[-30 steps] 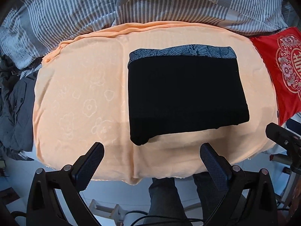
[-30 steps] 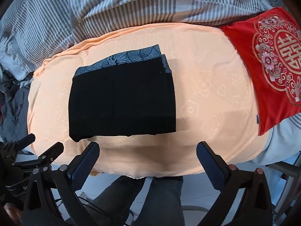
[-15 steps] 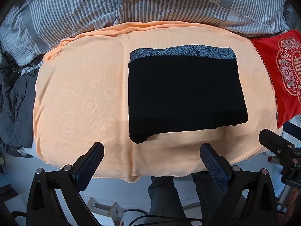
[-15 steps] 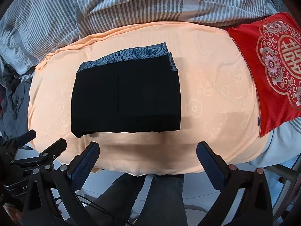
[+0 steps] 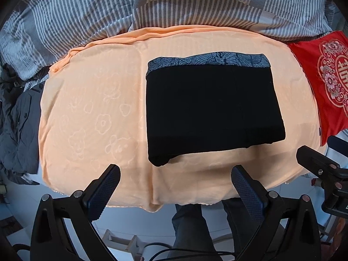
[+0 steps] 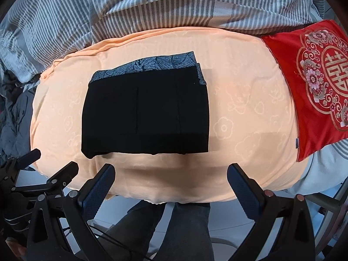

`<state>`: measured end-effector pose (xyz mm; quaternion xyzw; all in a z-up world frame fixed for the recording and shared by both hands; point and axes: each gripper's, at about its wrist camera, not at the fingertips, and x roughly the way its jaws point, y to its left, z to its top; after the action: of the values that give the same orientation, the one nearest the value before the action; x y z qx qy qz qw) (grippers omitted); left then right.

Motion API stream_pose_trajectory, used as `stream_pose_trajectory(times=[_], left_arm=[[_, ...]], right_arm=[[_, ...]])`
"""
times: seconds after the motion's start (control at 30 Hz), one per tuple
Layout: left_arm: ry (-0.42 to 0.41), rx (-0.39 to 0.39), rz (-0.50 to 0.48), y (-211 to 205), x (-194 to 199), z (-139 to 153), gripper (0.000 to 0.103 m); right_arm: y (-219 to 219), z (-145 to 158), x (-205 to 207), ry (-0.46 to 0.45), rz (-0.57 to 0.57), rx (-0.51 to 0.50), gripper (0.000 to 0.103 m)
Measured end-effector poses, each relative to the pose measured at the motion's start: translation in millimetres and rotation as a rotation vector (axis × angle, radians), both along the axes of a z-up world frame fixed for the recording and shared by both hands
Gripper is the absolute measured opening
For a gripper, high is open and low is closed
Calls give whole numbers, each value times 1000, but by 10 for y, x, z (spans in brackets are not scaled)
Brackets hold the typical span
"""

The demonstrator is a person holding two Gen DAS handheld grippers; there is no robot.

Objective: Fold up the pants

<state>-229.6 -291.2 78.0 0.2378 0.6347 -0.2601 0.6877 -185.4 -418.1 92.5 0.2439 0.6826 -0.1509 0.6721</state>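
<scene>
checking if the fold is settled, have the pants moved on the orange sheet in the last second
No. The folded pants lie in the same spot on the orange sheet, their patterned band still toward the striped duvet; only the cameras shifted slightly.

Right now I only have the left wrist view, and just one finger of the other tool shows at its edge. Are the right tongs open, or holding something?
Observer: The right tongs are open and empty. Their fingers are spread above the near edge of the orange blanket, short of the pants.
Operator: Does the right edge of the pants look flush from there?
Observer: Not quite. At the far right corner a sliver of the patterned band sticks out past the black top layer.
</scene>
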Motion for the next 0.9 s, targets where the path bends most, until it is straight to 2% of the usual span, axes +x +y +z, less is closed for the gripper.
stream_pose_trajectory(times=[0.9], left_arm=[[-10,14,-19,-62,-4,3,102]], right_arm=[[24,-10,81,4,12,-3,103]])
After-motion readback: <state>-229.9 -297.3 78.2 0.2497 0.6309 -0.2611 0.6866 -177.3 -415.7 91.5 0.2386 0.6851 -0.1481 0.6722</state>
